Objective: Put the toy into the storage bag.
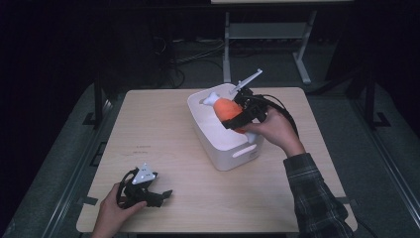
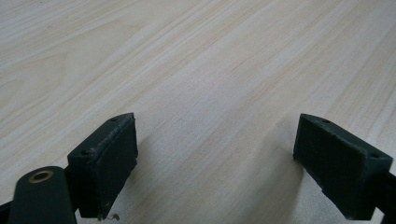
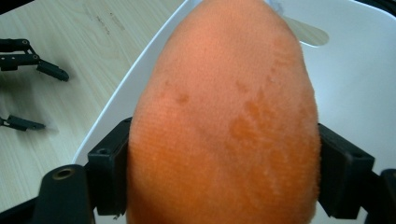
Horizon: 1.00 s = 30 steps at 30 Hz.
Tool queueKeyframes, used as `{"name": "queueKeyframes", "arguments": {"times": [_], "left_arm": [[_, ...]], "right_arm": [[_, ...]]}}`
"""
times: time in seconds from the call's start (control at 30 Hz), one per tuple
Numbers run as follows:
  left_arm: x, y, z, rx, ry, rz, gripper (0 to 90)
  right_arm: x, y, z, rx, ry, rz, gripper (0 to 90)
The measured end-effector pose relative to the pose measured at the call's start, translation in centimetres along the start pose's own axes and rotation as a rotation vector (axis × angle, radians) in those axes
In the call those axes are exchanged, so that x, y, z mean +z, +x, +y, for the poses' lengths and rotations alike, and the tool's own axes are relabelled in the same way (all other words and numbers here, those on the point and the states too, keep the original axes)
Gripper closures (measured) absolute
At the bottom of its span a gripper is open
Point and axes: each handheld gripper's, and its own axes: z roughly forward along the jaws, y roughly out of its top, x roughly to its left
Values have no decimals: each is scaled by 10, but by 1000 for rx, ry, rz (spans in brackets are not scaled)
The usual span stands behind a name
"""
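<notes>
Right tongs (image 1: 236, 120) clamp orange plush drumstick (image 1: 227, 110) over white bin (image 1: 218, 144).

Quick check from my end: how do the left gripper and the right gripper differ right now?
The right gripper is shut on the orange plush toy; the left gripper holds nothing, its jaws open. The right gripper is over the white bin at the far right of the table; the left gripper sits low at the near left corner. Both are black, each held in one hand.
</notes>
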Motion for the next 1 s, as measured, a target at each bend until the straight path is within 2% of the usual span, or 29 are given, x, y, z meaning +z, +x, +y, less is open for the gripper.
{"name": "queueKeyframes", "arguments": {"times": [0.27,0.33,0.7,1.0], "left_arm": [[0,0,0,0,0,-1,127],[0,0,0,0,0,-1,127],[0,0,0,0,-1,0,127],[0,0,0,0,0,0,127]], "right_arm": [[19,1,11,37,14,-2,204],[25,2,13,28,25,-4,203],[46,6,19,47,48,-25,201],[57,11,17,50,61,-15,196]]}}
